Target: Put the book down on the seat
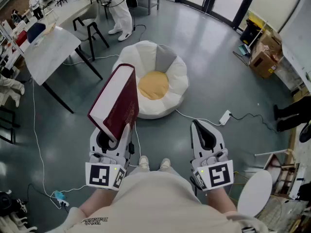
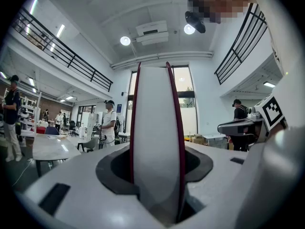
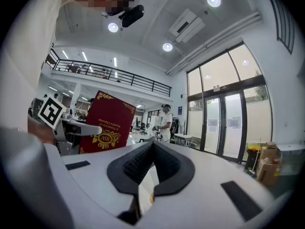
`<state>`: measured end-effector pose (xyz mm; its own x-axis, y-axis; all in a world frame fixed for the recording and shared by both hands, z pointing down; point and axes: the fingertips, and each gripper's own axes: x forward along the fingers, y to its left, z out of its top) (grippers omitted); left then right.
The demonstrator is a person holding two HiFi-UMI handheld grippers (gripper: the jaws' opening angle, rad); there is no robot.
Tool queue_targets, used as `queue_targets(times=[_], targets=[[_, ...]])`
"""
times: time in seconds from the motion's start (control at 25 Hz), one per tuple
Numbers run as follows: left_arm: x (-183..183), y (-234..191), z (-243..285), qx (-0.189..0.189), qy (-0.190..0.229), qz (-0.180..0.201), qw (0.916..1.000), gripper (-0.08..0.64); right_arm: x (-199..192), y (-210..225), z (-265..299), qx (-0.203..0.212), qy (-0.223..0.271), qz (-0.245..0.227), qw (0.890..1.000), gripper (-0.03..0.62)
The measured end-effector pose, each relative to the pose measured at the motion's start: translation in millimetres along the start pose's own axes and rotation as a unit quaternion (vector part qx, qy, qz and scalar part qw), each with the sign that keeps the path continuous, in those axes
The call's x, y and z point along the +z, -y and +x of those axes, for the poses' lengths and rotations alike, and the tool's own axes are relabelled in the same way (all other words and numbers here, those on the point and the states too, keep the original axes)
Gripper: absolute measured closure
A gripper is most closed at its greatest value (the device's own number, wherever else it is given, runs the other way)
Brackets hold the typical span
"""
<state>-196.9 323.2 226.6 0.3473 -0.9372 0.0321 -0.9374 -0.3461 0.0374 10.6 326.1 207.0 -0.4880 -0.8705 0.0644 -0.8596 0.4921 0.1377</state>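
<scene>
Right, egg-shaped beanbag seat (image 1: 172, 67) sits on the floor at 12 o'clock. Maroon hardcover book (image 1: 115, 101) is up in the air at the seat's 8 o'clock (tilted, overlapping its edge), clamped by the left gripper (image 1: 118, 132). Right gripper (image 1: 203, 129) is at 5 o'clock, jaws together on nothing.

Right gripper (image 3: 152, 146) closed, empty; red book (image 3: 107, 123) upright at left.
</scene>
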Motion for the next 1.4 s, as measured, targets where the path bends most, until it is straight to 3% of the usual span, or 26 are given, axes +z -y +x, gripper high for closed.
queue_targets(times=[0.64, 1.4], targets=[[-9.5, 7.6, 14.3, 0.010, -0.012, -0.004, 0.9999, 0.334, -16.6, 29.4, -1.1, -0.017, -0.004, 0.026, 1.000, 0.592], [-25.9, 55.3, 40.9, 0.026, -0.029, -0.003, 0.9993, 0.333, -50.6, 75.9, -17.0, 0.002, -0.023, 0.041, 0.999, 0.592]])
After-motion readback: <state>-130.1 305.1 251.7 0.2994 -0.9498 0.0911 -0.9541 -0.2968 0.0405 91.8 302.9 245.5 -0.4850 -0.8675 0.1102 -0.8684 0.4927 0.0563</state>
